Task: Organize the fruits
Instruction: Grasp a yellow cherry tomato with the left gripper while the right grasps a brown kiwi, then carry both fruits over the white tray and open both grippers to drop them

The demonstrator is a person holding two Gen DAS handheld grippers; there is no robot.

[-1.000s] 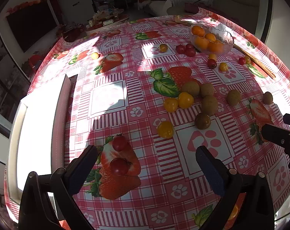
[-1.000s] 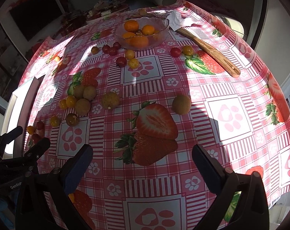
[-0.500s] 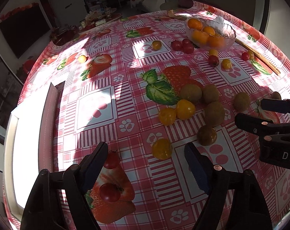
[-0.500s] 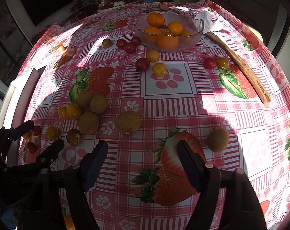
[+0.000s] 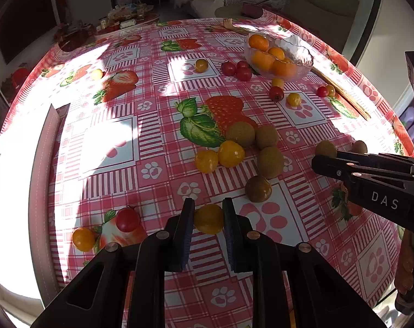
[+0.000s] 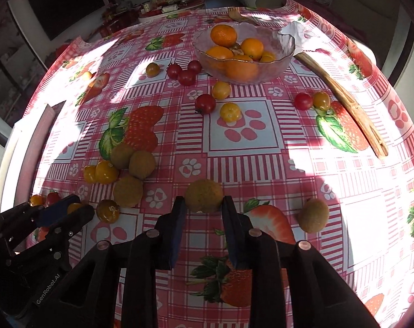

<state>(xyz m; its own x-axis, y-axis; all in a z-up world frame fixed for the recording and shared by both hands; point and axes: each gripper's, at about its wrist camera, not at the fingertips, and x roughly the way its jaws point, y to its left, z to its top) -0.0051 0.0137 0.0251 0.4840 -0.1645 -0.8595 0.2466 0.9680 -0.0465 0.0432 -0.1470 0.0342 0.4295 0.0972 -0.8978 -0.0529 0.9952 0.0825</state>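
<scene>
Both claws have just been closing, the left gripper (image 5: 208,218) pinching a yellow tomato (image 5: 208,219) beside a red tomato (image 5: 127,219), the right gripper (image 6: 202,201) clamping a kiwi (image 6: 204,195), both tilted steeply down.

My left tongs (image 5: 208,218) have just closed on a yellow tomato (image 5: 208,218); my right tongs (image 6: 202,205) on a kiwi (image 6: 204,195).
</scene>
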